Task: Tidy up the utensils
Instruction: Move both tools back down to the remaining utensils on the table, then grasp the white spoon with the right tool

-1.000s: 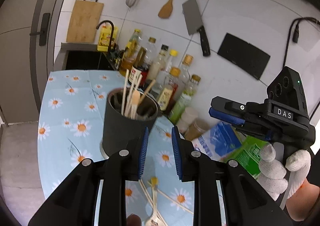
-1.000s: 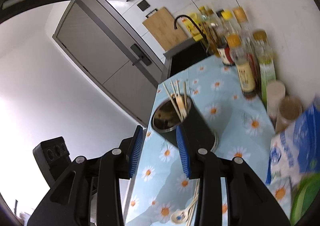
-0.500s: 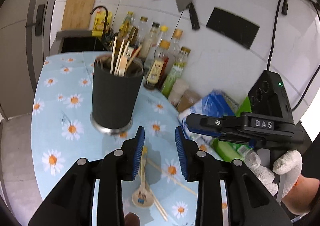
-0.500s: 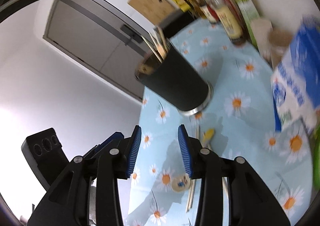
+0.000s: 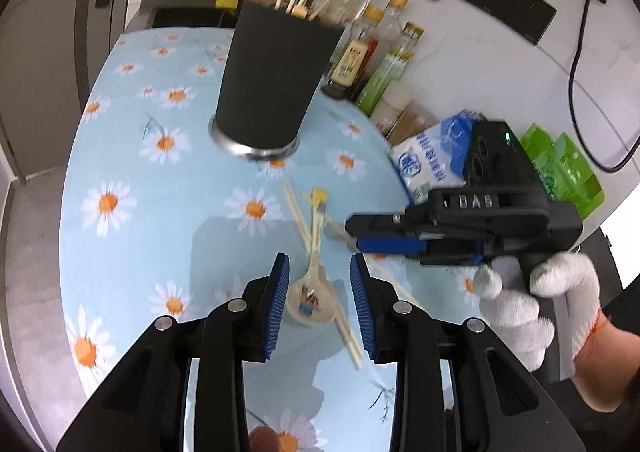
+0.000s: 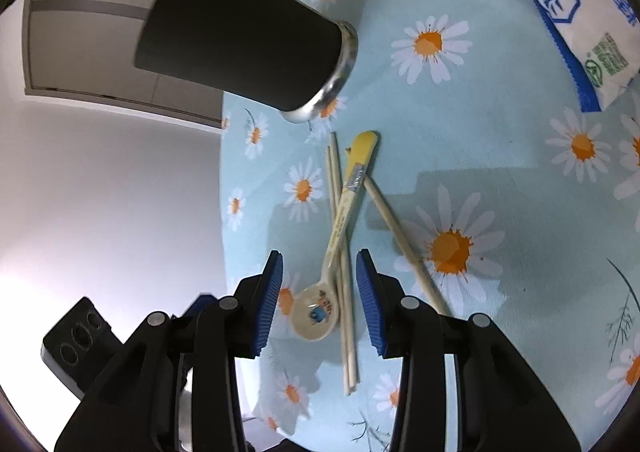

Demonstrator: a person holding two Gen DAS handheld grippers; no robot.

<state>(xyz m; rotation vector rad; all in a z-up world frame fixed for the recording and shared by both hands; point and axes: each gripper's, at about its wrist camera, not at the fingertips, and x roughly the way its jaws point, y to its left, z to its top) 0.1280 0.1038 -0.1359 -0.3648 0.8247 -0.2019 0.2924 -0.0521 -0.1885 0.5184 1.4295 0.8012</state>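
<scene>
A cream spoon with a yellow handle end (image 5: 313, 284) (image 6: 340, 223) lies on the daisy tablecloth among several loose wooden chopsticks (image 5: 298, 211) (image 6: 346, 292). A black utensil cup (image 5: 272, 79) (image 6: 244, 47) stands behind them and holds chopsticks and a spoon. My left gripper (image 5: 319, 298) is open and empty, its jaws on either side of the spoon bowl, just above it. My right gripper (image 6: 320, 302) is open and empty over the same spoon bowl; it also shows in the left wrist view (image 5: 384, 236), coming in from the right.
Sauce bottles (image 5: 360, 51), small jars, a blue-white bag (image 5: 432, 159) (image 6: 576, 11) and green packets (image 5: 564, 167) line the wall at the table's back right. The table edge (image 6: 224, 179) drops off on the left. A sink and cutting board lie beyond the cup.
Both grippers have come down and tilted toward the table. They now sit low over the loose spoon and chopsticks, with the cup farther ahead. Both stay open.
</scene>
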